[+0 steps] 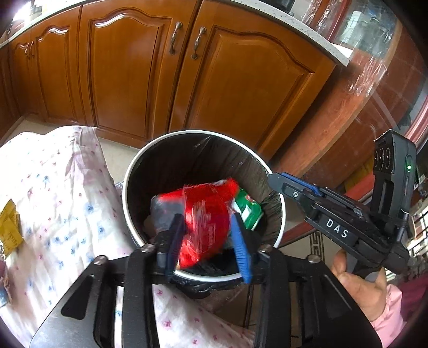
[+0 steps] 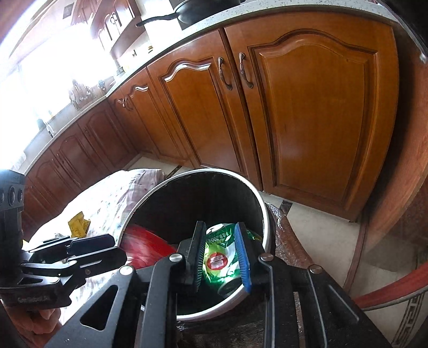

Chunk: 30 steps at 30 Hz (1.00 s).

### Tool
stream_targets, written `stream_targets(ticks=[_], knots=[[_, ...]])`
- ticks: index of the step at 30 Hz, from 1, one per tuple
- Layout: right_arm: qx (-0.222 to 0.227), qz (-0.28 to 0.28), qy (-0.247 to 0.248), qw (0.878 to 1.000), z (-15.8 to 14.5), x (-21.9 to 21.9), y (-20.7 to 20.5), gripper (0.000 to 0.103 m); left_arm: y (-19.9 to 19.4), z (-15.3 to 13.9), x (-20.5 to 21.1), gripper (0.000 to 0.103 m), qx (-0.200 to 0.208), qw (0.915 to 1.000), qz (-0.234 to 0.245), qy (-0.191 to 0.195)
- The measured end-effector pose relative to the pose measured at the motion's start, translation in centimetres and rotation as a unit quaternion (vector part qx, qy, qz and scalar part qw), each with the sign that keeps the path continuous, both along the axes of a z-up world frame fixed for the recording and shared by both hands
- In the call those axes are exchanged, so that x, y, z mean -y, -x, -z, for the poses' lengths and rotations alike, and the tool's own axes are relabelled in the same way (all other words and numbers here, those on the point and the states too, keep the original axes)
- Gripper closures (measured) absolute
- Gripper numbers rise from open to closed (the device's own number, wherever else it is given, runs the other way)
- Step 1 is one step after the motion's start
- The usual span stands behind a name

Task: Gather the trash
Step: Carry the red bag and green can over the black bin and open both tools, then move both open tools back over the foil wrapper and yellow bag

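Wooden base cabinets: a run of panelled doors with metal handles under a pale speckled countertop; the tops are cut off by the lens edge in the left wrist view.

Floral cloth: covers a raised surface left of the bin; what lies under it is hidden. A yellow wrapper sits near its left edge, partly cut off.

Trash bin: round, white rim, black liner. Its near rim is hidden behind the gripper frames in both views.

Red wrapper: motion-blurred, print unreadable, over the bin mouth between the fingers of the left gripper. The jaws stand moderately apart; whether the pads press on the wrapper cannot be told.

Green packet: crumpled foil, with a red-and-white label too small to read. It sits over the near side of the bin, pinched between the pads of the right gripper, whose jaws are narrow. In the left wrist view only its upper corner shows behind the red wrapper.

Hand: bears the right gripper's handle, pink sleeve at the wrist, lower part cut off.
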State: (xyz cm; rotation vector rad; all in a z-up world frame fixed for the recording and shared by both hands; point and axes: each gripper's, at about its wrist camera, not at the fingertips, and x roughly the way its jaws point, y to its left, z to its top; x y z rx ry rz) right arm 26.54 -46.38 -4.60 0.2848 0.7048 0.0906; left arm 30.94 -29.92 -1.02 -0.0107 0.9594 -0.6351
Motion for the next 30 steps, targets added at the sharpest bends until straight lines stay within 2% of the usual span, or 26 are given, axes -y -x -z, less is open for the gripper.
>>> stream_targets(ticks=[3,5,7,8,13,16,21,30], knots=[[0.005,0.003,-0.012,1.0,-0.3,0.1,0.5,0.074,0.2,-0.3,-0.4,0.052,0.005,1.0,-0.004,0.004],[0.009,0.003,-0.023,1.0,-0.4,0.1,0.9,0.064,0.3,-0.5,-0.9,0.047,0.006,0.9999,-0.007,0.007],[0.016,0.001,-0.034,0.999,-0.5,0.0,1.5,0.047,0.8,-0.8,-1.5,0.044,0.011,0.9998,-0.013,0.011],[0.018,0.001,-0.036,0.999,-0.6,-0.1,1.8,0.044,1.0,-0.9,-1.8,0.044,0.014,0.9997,-0.015,0.012],[0.037,-0.004,-0.056,0.998,-1.2,-1.2,3.6,0.02,2.5,-1.3,-3.9,0.041,0.026,0.9989,-0.034,0.021],[0.047,-0.011,-0.066,0.997,-1.7,-2.1,4.6,0.011,3.5,-1.4,-5.6,0.039,0.031,0.9978,-0.051,0.028],[0.059,-0.023,-0.079,0.995,-2.2,-4.3,5.9,0.003,5.8,-1.3,-9.2,0.037,0.043,0.9947,-0.087,0.035],[0.05,-0.057,-0.074,0.994,-1.7,-9.7,6.9,0.002,9.0,-0.3,-16.4,0.036,0.043,0.9843,-0.165,0.045]])
